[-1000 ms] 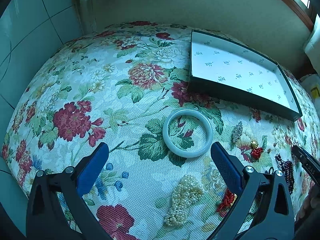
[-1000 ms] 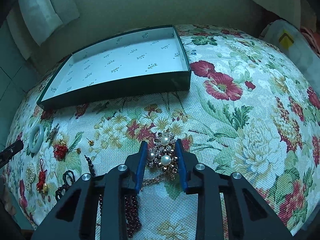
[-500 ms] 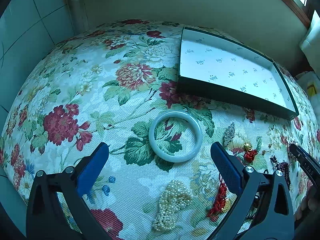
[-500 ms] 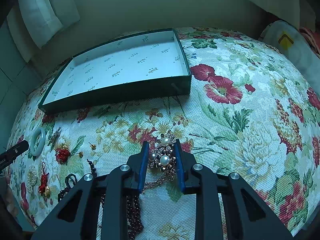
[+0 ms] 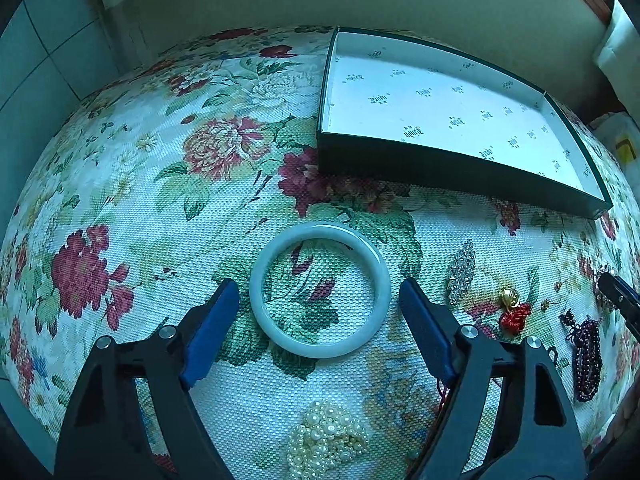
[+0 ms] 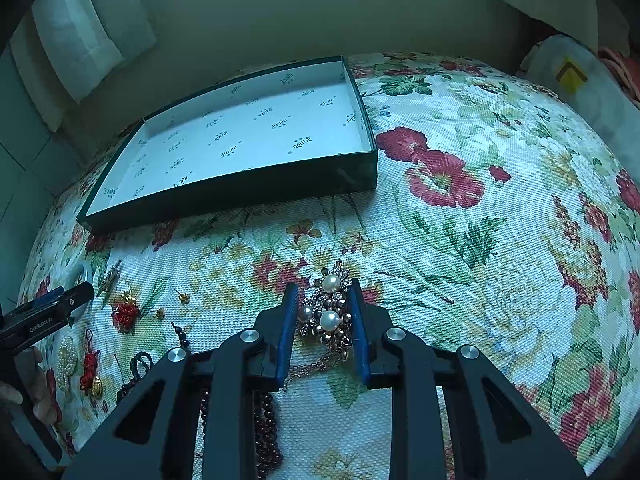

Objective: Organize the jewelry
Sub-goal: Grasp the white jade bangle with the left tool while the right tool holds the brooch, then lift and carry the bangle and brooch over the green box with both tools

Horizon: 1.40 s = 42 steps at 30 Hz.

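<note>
The pale green round jade bangle (image 5: 320,290) is seen lying flat on the floral-cloth counter (image 5: 132,208), framed between the two blue pads of the left claw (image 5: 319,294). The pads are spread just wider than the ring, with a slim gap visible on each side, so the bangle is not gripped; the jaws have just been closing in around it. Behind the bangle, well apart from it, the shallow dark green box with a white printed lining (image 5: 448,176) is set on the cloth. To the right of the left claw a silver leaf-shaped brooch (image 5: 461,270), a red knotted charm with a gold bell (image 5: 514,312) and a dark purple bead strand (image 5: 586,356) are laid out; a heap of small white pearls (image 5: 326,438) is found below the bangle, near the frame's lower edge. In the right wrist view the right claw (image 6: 322,314) is pressed against a pearl-and-rhinestone brooch (image 6: 331,312), pinched between its blue pads, with a thin chain (image 6: 316,366) trailing back from it. Dark red beads (image 6: 266,420) are partly hidden under the claw body. Fingers of a hand (image 6: 38,384) are glimpsed at the left edge.
</note>
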Each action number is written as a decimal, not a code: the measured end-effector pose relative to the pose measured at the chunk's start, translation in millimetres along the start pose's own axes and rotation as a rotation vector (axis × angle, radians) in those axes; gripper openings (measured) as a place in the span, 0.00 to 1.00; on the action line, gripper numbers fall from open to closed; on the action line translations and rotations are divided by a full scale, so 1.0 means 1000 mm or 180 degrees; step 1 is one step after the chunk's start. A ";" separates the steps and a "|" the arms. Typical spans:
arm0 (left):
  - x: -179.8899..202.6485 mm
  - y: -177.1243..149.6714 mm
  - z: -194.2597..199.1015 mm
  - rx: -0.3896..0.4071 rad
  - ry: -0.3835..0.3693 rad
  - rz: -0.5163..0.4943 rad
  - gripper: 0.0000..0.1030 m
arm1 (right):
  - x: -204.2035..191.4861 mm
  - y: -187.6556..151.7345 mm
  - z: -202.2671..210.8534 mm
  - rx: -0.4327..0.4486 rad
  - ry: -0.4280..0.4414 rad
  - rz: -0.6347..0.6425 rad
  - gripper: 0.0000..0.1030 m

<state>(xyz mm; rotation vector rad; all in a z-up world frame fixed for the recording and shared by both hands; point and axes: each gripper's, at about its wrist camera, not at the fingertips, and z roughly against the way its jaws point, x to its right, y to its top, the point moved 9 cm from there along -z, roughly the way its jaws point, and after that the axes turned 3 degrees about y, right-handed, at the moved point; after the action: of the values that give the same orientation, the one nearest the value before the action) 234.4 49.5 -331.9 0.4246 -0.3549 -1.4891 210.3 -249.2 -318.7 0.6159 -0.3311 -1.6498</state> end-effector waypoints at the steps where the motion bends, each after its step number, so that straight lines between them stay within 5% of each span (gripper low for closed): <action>1: 0.000 0.000 0.000 0.0010 0.0006 -0.0015 0.79 | 0.000 0.000 0.000 0.0001 0.0002 -0.0001 0.25; 9: 0.000 -0.001 0.003 0.0074 0.0015 -0.0035 0.78 | 0.000 -0.001 0.000 0.0005 0.0004 -0.0007 0.25; 13: 0.000 0.000 0.005 0.0095 0.0001 -0.0043 0.69 | 0.001 -0.001 0.000 0.0006 0.0006 -0.0008 0.25; 42: 0.007 0.022 0.047 0.0338 -0.0162 -0.0008 0.68 | -0.016 0.024 0.038 0.0302 0.0105 0.0076 0.25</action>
<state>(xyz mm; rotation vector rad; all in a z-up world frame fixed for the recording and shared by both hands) 231.6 40.9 -280.5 0.4721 -0.4754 -1.4897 209.7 -242.8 -271.4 0.7069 -0.3932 -1.6062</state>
